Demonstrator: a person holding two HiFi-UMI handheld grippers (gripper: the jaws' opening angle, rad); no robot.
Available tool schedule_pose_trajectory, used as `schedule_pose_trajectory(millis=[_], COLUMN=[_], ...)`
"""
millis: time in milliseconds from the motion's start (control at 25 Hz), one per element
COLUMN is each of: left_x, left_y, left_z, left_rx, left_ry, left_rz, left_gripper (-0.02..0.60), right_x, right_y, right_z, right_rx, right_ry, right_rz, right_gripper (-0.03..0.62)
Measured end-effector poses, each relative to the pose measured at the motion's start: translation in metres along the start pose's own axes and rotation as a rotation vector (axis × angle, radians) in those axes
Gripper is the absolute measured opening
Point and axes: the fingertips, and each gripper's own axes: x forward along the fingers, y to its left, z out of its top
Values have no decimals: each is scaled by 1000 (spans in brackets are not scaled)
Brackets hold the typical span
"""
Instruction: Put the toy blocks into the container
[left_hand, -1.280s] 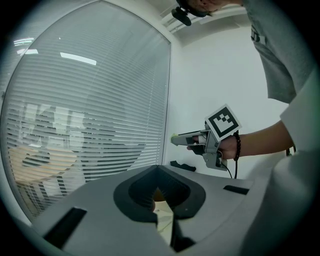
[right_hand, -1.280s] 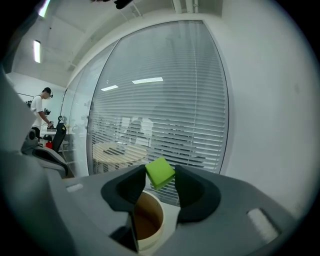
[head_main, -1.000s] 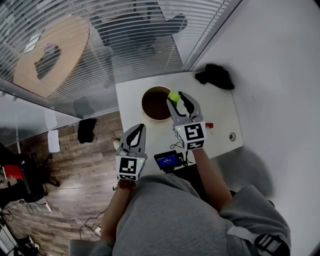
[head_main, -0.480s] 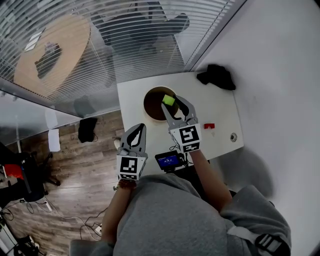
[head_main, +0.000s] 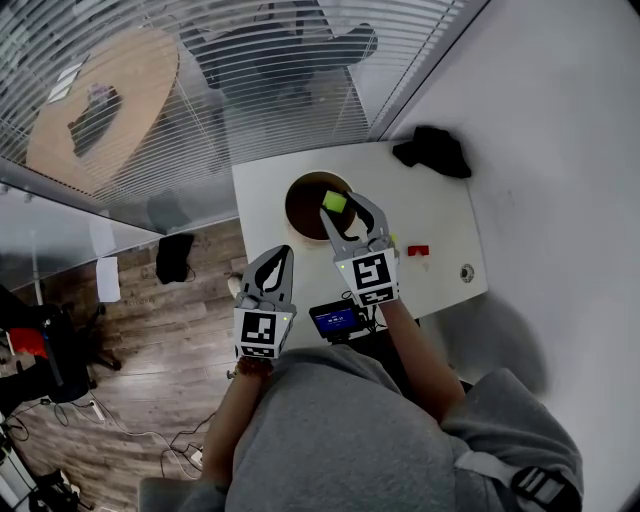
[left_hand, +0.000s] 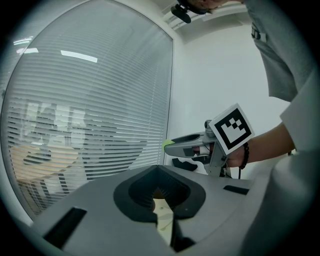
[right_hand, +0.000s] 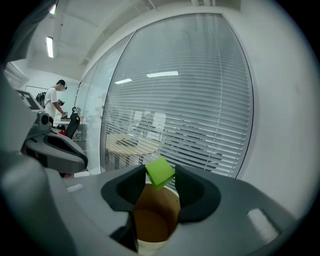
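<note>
My right gripper (head_main: 343, 207) is shut on a lime green block (head_main: 335, 201) and holds it over the right part of the brown round container (head_main: 308, 207) on the white table (head_main: 440, 215). In the right gripper view the green block (right_hand: 160, 172) sits tilted between the pads, right above the container's mouth (right_hand: 151, 221). A red block (head_main: 418, 251) lies on the table to the right of that gripper. My left gripper (head_main: 281, 255) hangs by the table's near left edge with its jaws together and nothing in them. From the left gripper view, the right gripper (left_hand: 172, 146) shows side-on.
A black cloth (head_main: 431, 151) lies at the table's far right corner. A small round fitting (head_main: 465, 271) sits near the right front edge. A device with a blue screen (head_main: 335, 320) hangs at the front edge. Glass wall with blinds behind the table.
My right gripper has carried the green block leftwards and slightly down, from the container's right rim to over its opening. The left gripper has stayed put.
</note>
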Motion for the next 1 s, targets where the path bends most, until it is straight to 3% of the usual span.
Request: schedule_pose_trajectory(millis=[1000], left_x=[5], left_y=[-4], left_z=[-5], left_rx=[12], left_ry=[24], left_rz=[-4], left_gripper=[8], right_x=[4], right_y=[2], right_z=[-8], right_rx=[54], right_ry=[5], right_rz=[42], right_gripper=[210])
